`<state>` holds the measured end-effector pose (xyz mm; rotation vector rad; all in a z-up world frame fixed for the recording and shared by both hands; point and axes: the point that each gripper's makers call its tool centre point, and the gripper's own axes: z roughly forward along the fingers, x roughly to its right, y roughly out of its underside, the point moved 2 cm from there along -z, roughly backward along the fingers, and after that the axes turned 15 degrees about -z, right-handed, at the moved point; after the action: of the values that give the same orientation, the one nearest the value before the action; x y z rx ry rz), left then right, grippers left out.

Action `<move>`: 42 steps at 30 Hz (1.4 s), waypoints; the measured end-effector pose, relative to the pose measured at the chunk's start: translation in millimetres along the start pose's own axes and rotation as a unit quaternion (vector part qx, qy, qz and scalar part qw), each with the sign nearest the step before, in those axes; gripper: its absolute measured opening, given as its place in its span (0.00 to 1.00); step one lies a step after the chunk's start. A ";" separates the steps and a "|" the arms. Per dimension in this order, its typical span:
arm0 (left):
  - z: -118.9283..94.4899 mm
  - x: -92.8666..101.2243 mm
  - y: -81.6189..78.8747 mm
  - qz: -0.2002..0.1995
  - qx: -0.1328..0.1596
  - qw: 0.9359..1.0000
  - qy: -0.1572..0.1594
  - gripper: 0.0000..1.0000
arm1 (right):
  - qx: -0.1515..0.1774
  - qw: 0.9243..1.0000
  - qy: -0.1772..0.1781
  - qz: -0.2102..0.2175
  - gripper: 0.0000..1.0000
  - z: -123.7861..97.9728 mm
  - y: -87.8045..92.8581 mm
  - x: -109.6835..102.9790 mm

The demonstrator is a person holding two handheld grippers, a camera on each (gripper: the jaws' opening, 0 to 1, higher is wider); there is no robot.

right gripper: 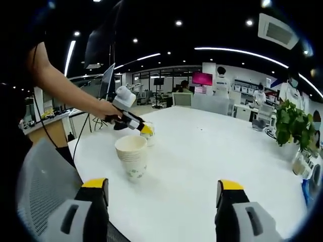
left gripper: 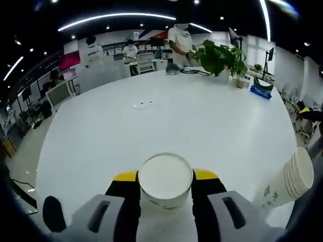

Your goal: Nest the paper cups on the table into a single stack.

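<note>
The left gripper [left gripper: 165,187] holds a single white paper cup [left gripper: 165,181] between its two yellow-tipped jaws; the jaws press against the cup's sides, and the cup's open mouth faces the camera. In the right gripper view the same left gripper [right gripper: 145,129] appears from the left, carried by the person's hand [right gripper: 105,110] at the end of a bare forearm, with the held cup [right gripper: 148,134] at its tips just behind the stack.

The stack of nested paper cups [right gripper: 132,157] stands upright on the white table [right gripper: 202,166], mouth upward, with several rims visible one below another and a small green mark on the lowest cup's wall. In the left gripper view the stack [left gripper: 287,185] sits at the right edge and appears tilted by the lens; it stands apart from the held cup.

The right gripper [right gripper: 164,194] has its jaws spread wide, with nothing between them. Its yellow tips frame the bare table surface in front of the stack.

A grey mesh chair back [right gripper: 43,189] is at the lower left of the right gripper view. A potted green plant [left gripper: 220,58] stands on the far side of the table [left gripper: 202,126]. A person in a white shirt [left gripper: 180,43] stands behind the table near the plant. A small dark item [left gripper: 145,105] lies on the table's middle area; what it is cannot be told.
</note>
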<state>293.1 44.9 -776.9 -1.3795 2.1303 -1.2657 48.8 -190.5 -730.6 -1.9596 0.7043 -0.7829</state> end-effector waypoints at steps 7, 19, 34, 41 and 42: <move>-18.3 14.0 -6.4 -0.015 0.015 1.000 0.016 0.37 | -0.014 1.000 -0.003 0.028 0.83 -2.5 2.4 2.7; -71.9 38.3 -22.2 -0.003 0.041 0.999 0.016 0.37 | 0.019 0.999 -0.015 0.044 0.81 6.9 -30.7 4.5; -148.2 107.4 -56.1 -0.043 0.094 0.992 0.068 0.37 | 0.077 0.995 -0.054 0.025 0.59 21.0 -83.5 -2.7; -165.6 135.1 -57.4 -0.040 0.097 0.988 0.110 0.37 | 0.088 0.992 -0.093 0.003 0.55 28.5 -94.3 -21.8; -166.5 138.7 -57.0 -0.042 0.097 0.987 0.118 0.37 | 0.089 0.991 -0.097 0.002 0.55 29.3 -95.0 -23.6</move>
<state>149.7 3.4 -609.8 -1.3064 2.0444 -1.6950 71.8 -115.6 -665.0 -1.8417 0.5051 -0.6186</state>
